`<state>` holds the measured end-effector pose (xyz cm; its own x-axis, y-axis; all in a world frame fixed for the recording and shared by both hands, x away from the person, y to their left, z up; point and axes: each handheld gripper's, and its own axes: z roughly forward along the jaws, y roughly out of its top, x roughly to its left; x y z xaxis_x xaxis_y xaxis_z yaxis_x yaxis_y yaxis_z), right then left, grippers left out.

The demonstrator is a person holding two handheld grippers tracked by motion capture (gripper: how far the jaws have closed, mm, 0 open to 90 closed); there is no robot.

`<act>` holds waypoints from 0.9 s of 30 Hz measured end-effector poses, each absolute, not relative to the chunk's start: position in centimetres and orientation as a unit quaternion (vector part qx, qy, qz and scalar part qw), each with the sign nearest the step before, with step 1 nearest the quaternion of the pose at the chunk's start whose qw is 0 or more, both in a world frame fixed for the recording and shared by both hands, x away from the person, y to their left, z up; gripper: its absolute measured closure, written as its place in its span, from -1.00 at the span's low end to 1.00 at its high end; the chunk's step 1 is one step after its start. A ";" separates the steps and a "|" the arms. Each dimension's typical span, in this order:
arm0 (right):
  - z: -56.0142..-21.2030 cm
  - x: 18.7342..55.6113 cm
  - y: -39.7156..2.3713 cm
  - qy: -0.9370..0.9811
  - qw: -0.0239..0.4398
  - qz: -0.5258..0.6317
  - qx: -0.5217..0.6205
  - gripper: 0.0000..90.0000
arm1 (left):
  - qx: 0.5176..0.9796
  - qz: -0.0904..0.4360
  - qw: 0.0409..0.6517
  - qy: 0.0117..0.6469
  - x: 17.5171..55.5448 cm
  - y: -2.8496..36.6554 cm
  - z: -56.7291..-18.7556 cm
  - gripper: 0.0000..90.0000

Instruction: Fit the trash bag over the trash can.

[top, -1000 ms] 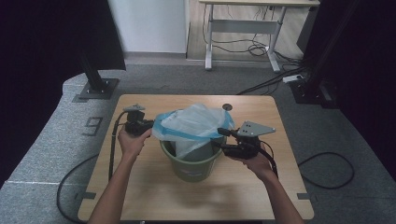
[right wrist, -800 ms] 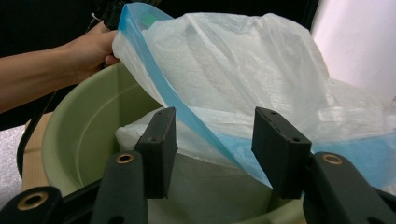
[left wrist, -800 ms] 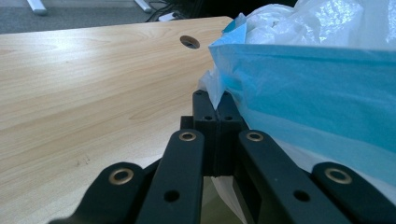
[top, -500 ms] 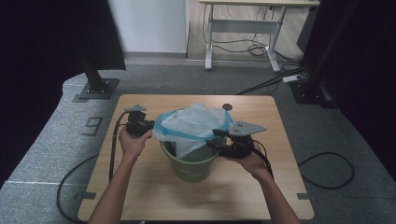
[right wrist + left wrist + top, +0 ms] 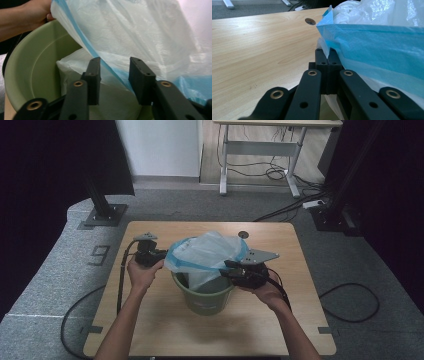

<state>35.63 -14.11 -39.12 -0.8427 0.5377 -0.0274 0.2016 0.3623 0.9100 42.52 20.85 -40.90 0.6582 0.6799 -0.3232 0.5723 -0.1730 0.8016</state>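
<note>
Standing near the middle of the wooden worktop (image 5: 150, 330), a green bucket (image 5: 206, 298) has a thin white plastic bag with a blue rim (image 5: 210, 254) bunched over its mouth and hanging partly down inside it. The left hand-held gripper (image 5: 159, 255) sits at the bag's left edge; in the left gripper view its jaws are pressed together with a fold of the bag's blue rim (image 5: 372, 45) pinched between them. The right hand-held gripper (image 5: 228, 267) is at the bag's right side, over the bucket's rim. In the right gripper view its jaws stand apart, with the blue edge of the bag (image 5: 82, 37) running down through the gap between them and the bucket's pale green inner wall (image 5: 35, 75) showing at the left. The left hand (image 5: 30, 17) appears at the top left of that view, touching the bag's edge.
</note>
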 end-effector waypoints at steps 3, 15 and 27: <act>-39.2 35.7 -14.0 0.815 0.159 0.511 0.223 0.64 | 0.763 0.053 0.496 0.411 42.5 20.9 -40.9 1.00; -39.1 35.1 -14.6 0.811 0.152 0.523 0.211 0.98 | 0.761 0.054 0.497 0.412 42.5 21.1 -40.8 1.00; -38.1 31.0 -16.5 0.787 0.153 0.570 0.181 0.98 | 0.765 0.060 0.498 0.403 41.2 21.9 -40.6 1.00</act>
<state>30.98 -16.46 -38.12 -0.8876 0.4592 -0.0354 0.1094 0.2849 0.9523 41.23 21.85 -40.61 0.6679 0.6766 -0.3099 0.5570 -0.1783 0.8112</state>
